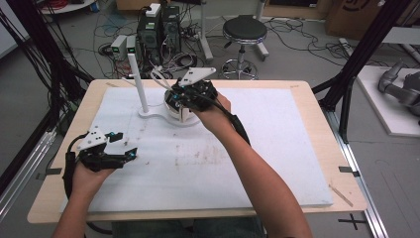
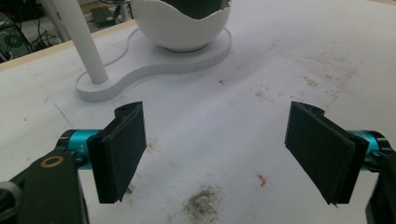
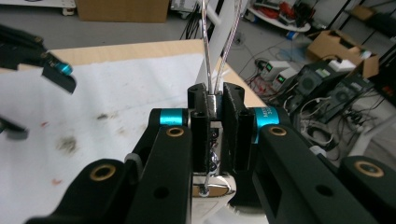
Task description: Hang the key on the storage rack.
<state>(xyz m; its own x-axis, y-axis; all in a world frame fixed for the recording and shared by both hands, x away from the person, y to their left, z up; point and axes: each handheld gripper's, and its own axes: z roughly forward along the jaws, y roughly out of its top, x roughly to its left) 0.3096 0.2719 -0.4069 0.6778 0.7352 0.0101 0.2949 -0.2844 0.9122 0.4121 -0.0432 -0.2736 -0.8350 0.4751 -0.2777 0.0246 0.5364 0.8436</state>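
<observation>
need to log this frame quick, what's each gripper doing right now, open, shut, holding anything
left gripper: open, nothing between its jaws, low over the table.
right gripper: shut on the metal whisk, above the white bowl.

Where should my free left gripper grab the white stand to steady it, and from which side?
Probably the upright post, low down, coming in level from the side of the left gripper. It is slim and round, so open jaws fit around it. The base lies flat, and the bowl is wide, with the right gripper, shut on a whisk, over it.
</observation>
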